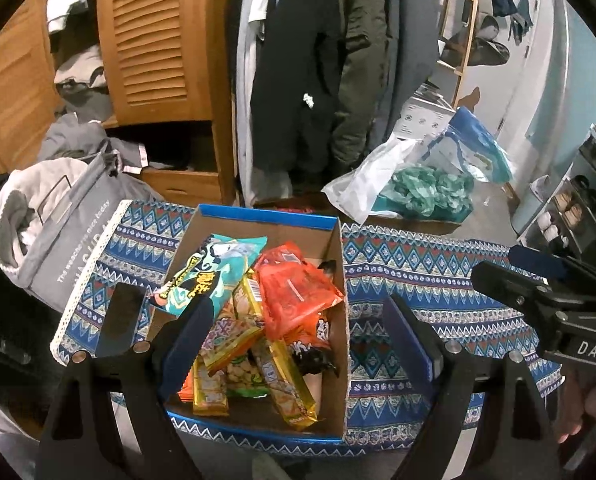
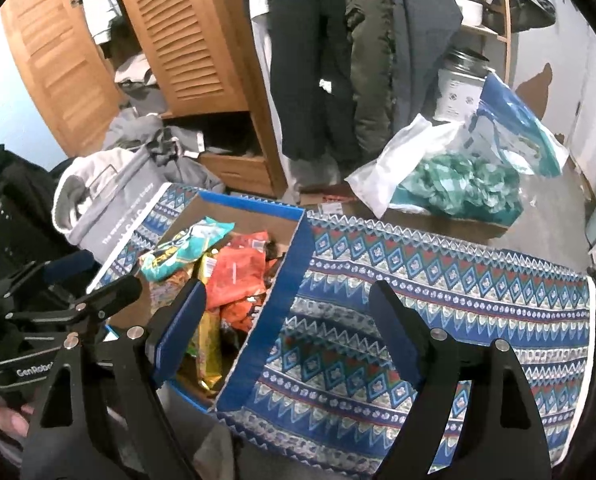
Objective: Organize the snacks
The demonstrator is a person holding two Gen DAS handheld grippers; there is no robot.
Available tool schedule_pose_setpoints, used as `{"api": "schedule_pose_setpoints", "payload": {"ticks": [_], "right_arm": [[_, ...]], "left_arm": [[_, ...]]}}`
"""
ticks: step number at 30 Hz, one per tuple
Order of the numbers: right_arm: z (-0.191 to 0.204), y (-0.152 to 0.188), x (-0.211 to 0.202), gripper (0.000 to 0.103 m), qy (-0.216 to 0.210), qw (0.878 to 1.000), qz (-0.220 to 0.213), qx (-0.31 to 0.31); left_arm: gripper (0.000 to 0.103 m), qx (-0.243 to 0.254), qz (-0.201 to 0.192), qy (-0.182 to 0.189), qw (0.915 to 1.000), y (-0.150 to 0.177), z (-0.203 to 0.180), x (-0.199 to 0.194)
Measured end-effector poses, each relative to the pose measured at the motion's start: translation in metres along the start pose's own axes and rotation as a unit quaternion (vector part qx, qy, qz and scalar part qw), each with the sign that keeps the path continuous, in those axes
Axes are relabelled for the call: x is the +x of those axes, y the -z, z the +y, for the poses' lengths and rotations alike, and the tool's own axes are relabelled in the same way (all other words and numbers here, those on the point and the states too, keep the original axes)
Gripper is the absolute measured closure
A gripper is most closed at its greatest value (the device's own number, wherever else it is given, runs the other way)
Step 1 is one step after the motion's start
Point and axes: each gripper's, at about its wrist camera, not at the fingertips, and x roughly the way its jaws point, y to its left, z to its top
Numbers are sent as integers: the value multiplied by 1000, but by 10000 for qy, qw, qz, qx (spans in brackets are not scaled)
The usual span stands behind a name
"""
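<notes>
A blue-rimmed cardboard box [image 1: 340,264] stands on the patterned tablecloth [image 1: 418,280] and holds several snack packets: a teal one [image 1: 217,268], an orange one [image 1: 293,296] and yellow ones [image 1: 285,384]. My left gripper [image 1: 298,332] is open and empty, held above the box's near end. My right gripper [image 2: 285,312] is open and empty, straddling the box's right wall [image 2: 281,308] above the cloth [image 2: 438,300]. The teal packet [image 2: 177,252] and orange packet [image 2: 237,276] also show in the right wrist view. Each gripper shows in the other's view: the right [image 1: 546,300], the left [image 2: 69,292].
A grey fabric bag [image 1: 57,216] of clothes stands at the table's left edge. A white plastic bag [image 1: 378,176] with teal cloth and a blue pouch [image 1: 478,148] lie beyond the far edge. A wooden louvred wardrobe [image 1: 153,40], hanging coats [image 1: 318,60] and a shoe rack [image 1: 578,192] stand behind.
</notes>
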Motion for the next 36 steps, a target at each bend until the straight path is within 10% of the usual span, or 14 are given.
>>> {"api": "schedule_pose_setpoints", "payload": {"ticks": [36], "right_arm": [[-5,0,4,20,49,10000,58,21]], "left_arm": [[15,-42,-3,-163,9999,0,-3,-5]]}}
